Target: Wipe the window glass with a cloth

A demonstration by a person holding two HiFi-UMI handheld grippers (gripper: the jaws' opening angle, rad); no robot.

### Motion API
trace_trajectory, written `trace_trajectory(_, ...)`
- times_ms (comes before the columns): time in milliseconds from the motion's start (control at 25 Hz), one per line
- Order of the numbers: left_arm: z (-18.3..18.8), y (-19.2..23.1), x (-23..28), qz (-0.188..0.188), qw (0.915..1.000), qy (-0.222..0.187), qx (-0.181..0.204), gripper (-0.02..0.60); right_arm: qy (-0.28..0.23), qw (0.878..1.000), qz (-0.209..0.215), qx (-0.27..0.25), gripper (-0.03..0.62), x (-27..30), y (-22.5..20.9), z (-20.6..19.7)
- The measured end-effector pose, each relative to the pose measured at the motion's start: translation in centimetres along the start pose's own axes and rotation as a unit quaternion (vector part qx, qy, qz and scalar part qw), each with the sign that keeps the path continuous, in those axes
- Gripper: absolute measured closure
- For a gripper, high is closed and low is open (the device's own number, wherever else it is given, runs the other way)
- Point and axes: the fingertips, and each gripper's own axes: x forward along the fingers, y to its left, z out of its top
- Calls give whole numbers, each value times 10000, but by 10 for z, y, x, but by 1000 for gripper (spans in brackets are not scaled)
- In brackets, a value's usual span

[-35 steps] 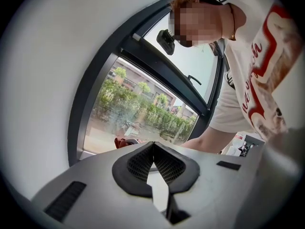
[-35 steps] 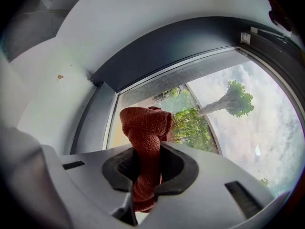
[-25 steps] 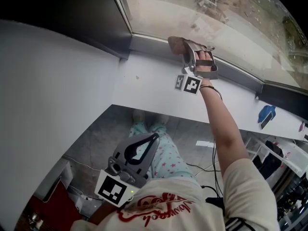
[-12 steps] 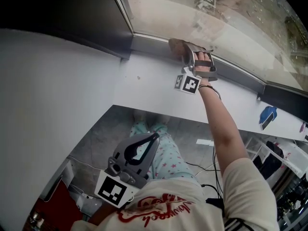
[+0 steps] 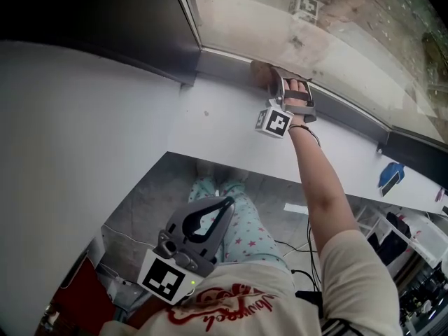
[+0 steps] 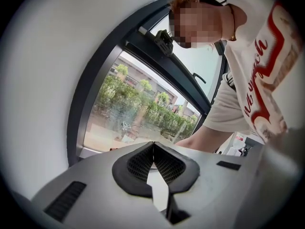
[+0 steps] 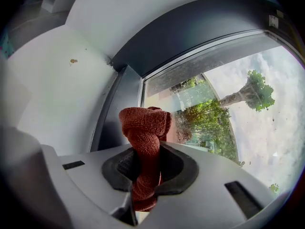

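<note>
Grey left claw (image 5: 222, 203) hangs low over the person's lap, clenched shut with nothing between its jaws. Further right, the raised right claw (image 7: 147, 152) grips a rust-red cloth (image 5: 261, 70), bunched at the bottom edge of the window glass (image 5: 350, 26), near its left corner.

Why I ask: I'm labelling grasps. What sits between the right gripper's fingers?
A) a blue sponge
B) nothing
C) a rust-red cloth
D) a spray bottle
C: the right gripper view shows the right gripper shut on a bunched rust-red cloth, close to the window glass.
</note>
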Motion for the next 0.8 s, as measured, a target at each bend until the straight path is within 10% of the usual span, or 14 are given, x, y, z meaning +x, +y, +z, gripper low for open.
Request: trace_trajectory(800,-9,5,-14,269,9995,58,139,560,189,9991,340,155,523,21,27,-3)
